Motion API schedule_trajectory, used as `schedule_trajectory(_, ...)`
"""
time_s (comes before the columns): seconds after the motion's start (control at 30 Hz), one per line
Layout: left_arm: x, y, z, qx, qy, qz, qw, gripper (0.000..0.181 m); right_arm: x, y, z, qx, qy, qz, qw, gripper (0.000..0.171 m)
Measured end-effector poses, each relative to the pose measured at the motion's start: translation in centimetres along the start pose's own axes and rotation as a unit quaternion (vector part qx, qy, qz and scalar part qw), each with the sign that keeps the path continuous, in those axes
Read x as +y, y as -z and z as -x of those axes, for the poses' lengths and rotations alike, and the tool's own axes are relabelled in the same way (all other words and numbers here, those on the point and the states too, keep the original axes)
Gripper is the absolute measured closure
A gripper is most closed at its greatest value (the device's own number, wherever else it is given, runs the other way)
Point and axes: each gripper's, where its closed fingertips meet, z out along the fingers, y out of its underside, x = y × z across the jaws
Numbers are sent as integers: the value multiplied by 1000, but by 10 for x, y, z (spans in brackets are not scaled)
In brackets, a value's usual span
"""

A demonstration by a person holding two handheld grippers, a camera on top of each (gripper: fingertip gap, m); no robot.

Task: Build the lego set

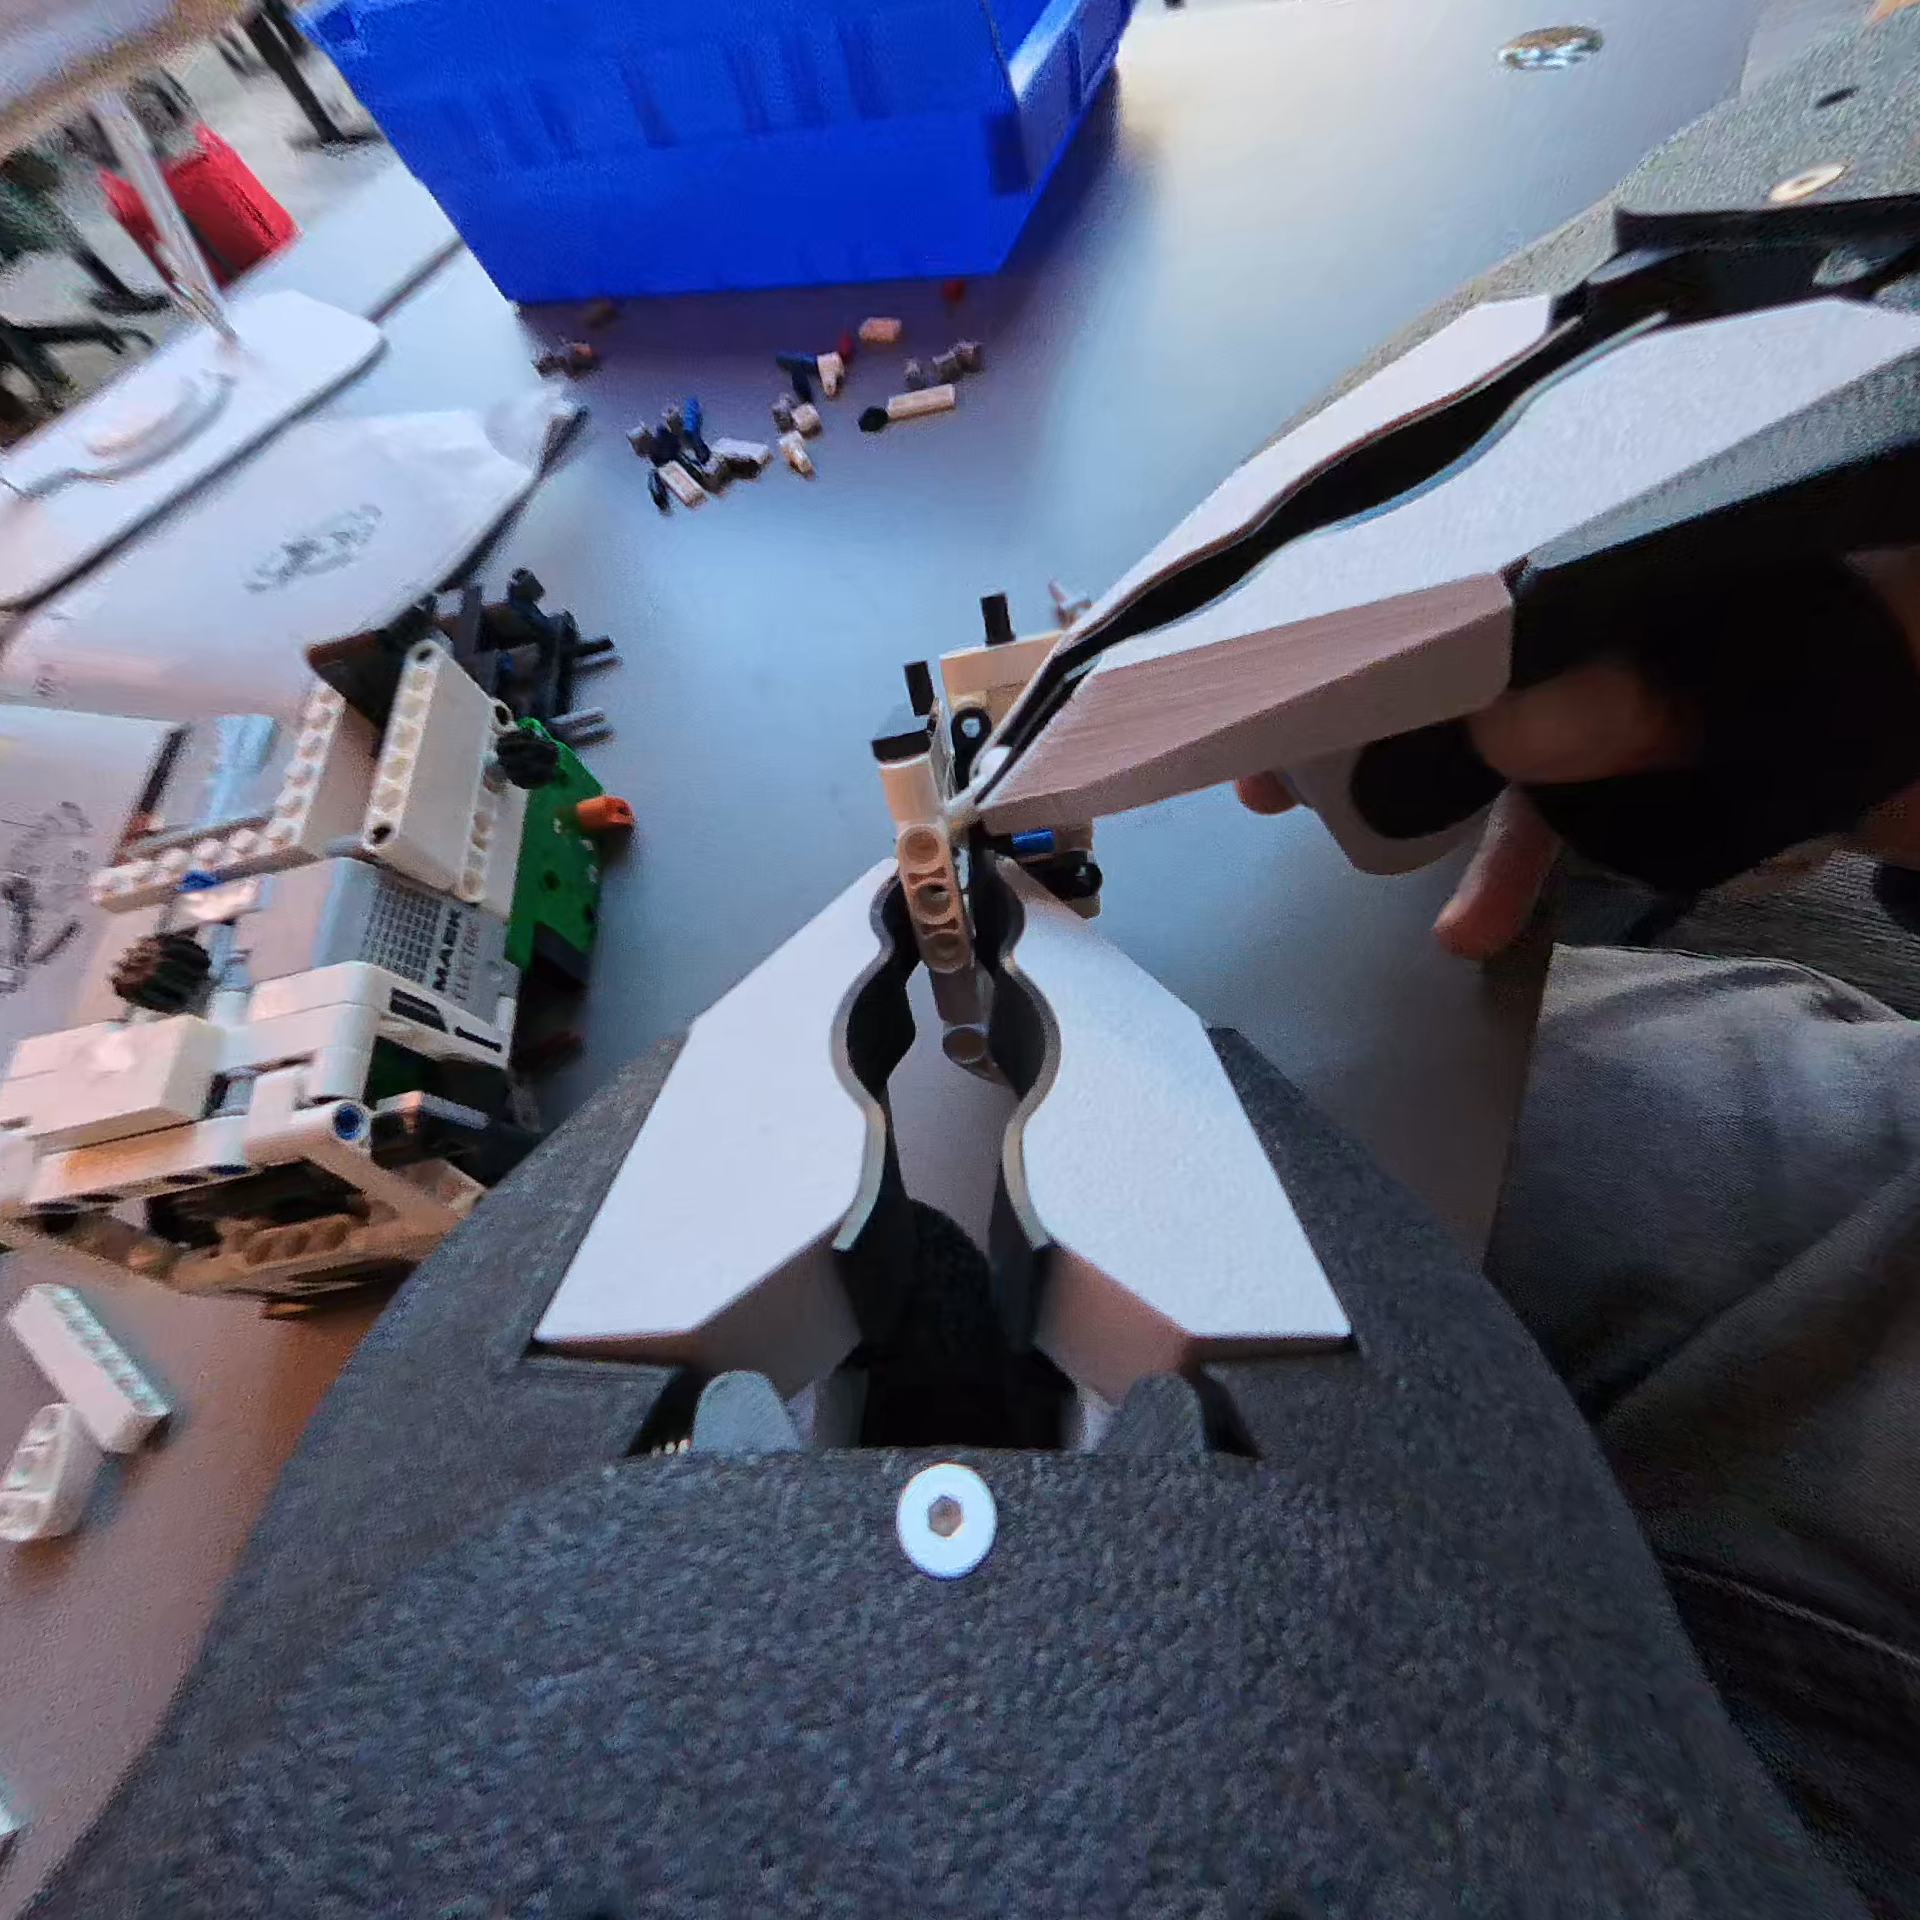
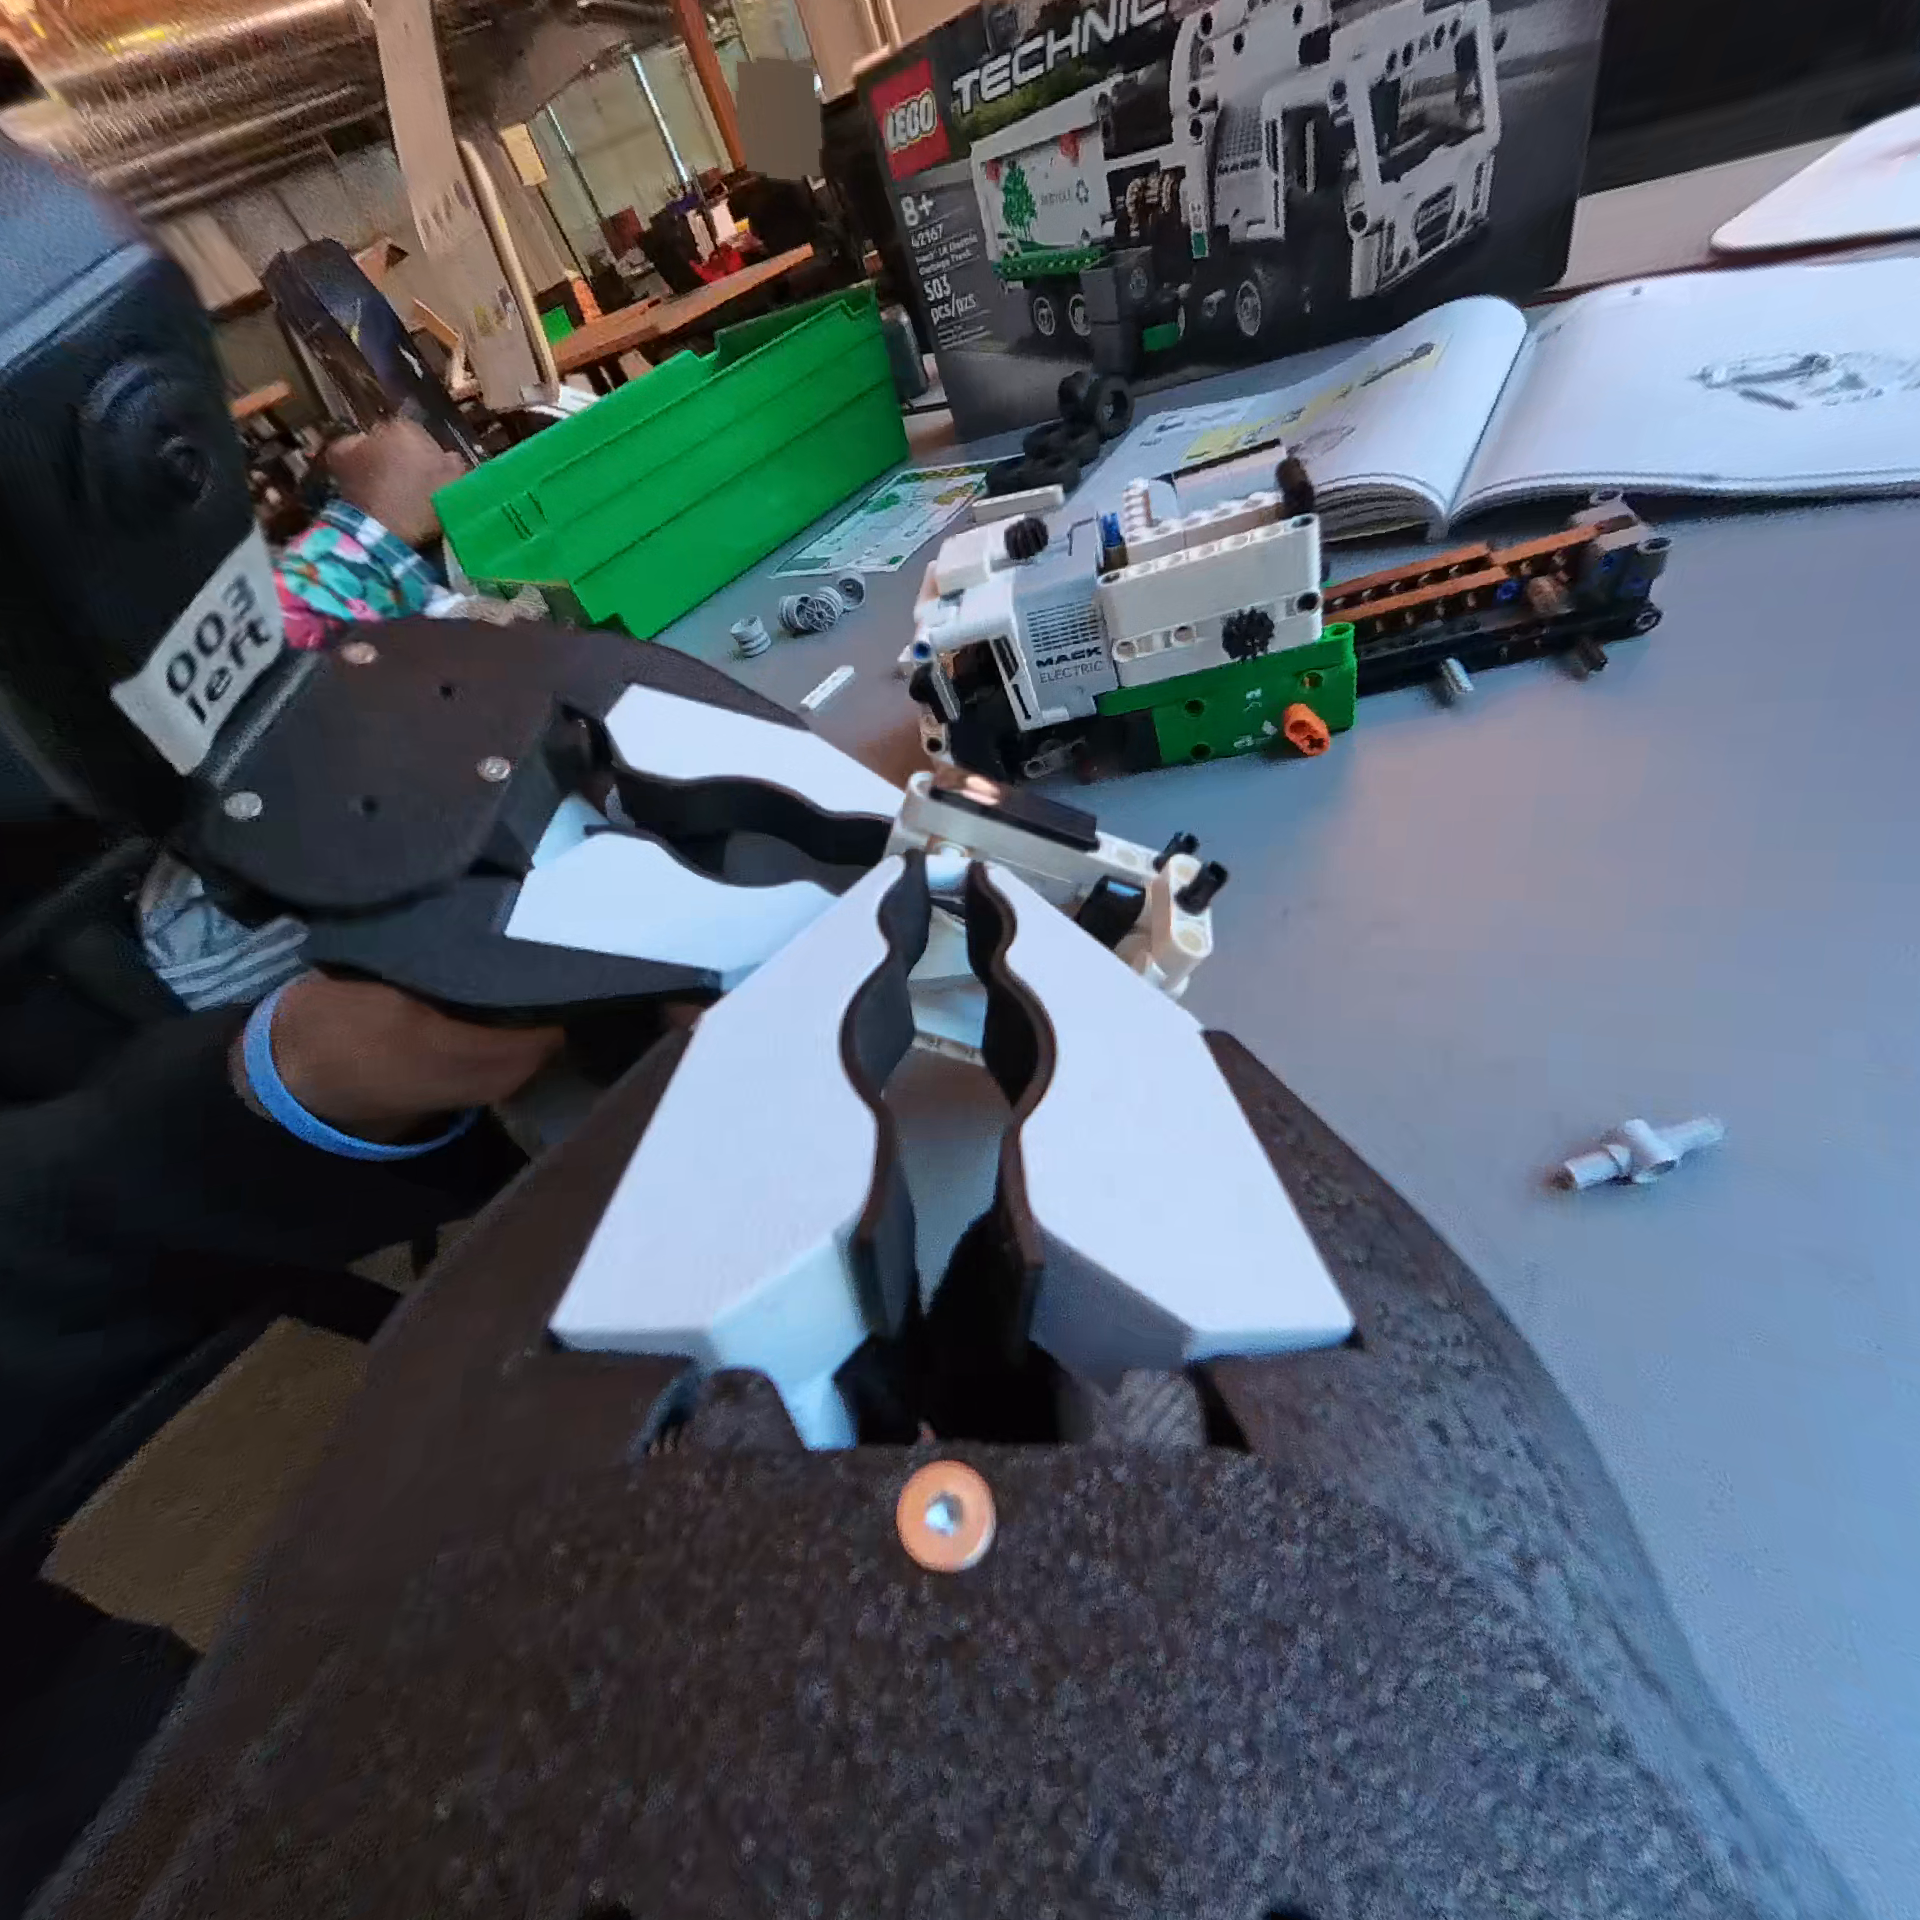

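Observation:
A small white sub-assembly [image 1: 992, 665] with black pins and a tan-grey beam is held above the grey table [image 1: 779, 644] by both grippers. My left gripper [image 1: 940, 883] is shut on its beam end. My right gripper [image 2: 940, 873] is shut on its white part from the other side. In the right wrist view the sub-assembly [image 2: 1132, 862] sticks out past both sets of tips, and the left gripper [image 2: 883, 831] comes in from the left. In the left wrist view the right gripper [image 1: 977, 805] comes in from the right. The partly built white and green truck [image 2: 1122, 644] lies on the table beyond it.
The truck [image 1: 312, 987] lies at the left, with white beams [image 1: 88, 1366] nearer. Loose small pieces [image 1: 790, 416] lie before a blue bin [image 1: 707, 135]. A green bin [image 2: 675, 488], the set's box [image 2: 1247, 156], an open manual [image 2: 1558, 416], tyres [image 2: 1070, 426] and a grey connector [image 2: 1642, 1151] are around. My left and right fingertips are right by each other. The grey connector [image 2: 1642, 1151] is about 11 centimetres from my left fingertips.

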Motion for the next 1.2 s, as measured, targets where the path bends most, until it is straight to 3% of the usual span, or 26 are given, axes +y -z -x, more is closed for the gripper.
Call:
schedule_trajectory(0.03, -3, 1, 1, -11, -10, -10, 1000, 173, -2, 1, 1, -6, -6, -9, 1000, 164)
schedule_trajectory(0.17, -5, 1, 1, -15, -13, -15, 1000, 173, -4, 2, 1, 12, 19, -26, 999, 164)
schedule_trajectory(0.43, -17, 1, -6, 51, 96, -42, 993, 173, -11, 6, 1, 12, -4, -53, 999, 164)
schedule_trajectory(0.53, -19, 1, -3, 34, 105, -49, 993, 174, -14, 5, 1, 10, -29, -59, 998, 164)
schedule_trajectory(0.73, -22, 4, 5, -32, 77, -60, 995, 173, -19, 3, 4, 12, -68, -86, 994, 164)
schedule_trajectory(1.2, -22, 1, 1, -50, 30, -53, 997, 173, -18, 9, 0, 6, -53, -73, 996, 164)
